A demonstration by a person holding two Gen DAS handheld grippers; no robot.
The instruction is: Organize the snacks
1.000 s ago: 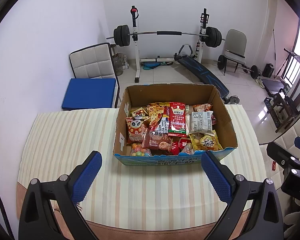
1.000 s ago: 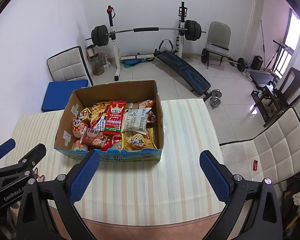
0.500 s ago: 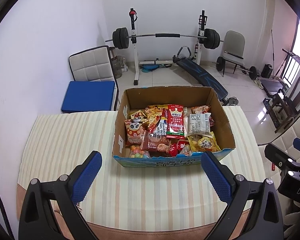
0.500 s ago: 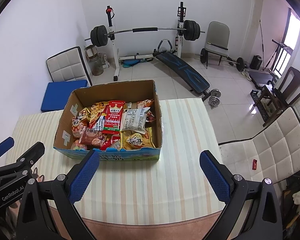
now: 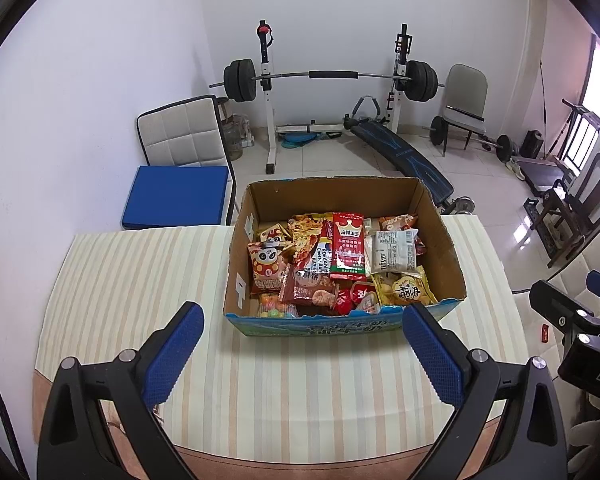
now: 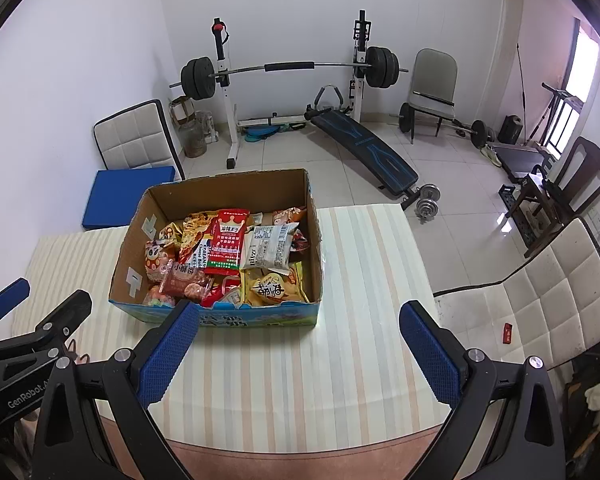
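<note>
Both my left gripper (image 5: 300, 354) and right gripper (image 6: 298, 350) are spread; I should lower squarely over the cardboard snack box (image 5: 342, 322).

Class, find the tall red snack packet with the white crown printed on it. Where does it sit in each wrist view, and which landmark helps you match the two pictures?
Left wrist view: the tall red snack packet with the white crown lies at picture centre, mid-box.
Right wrist view: the same packet lies left of centre, mid-box.
Shared landmark: the white printed snack packet lies immediately to its right in both, inside the brown cardboard box.
</note>
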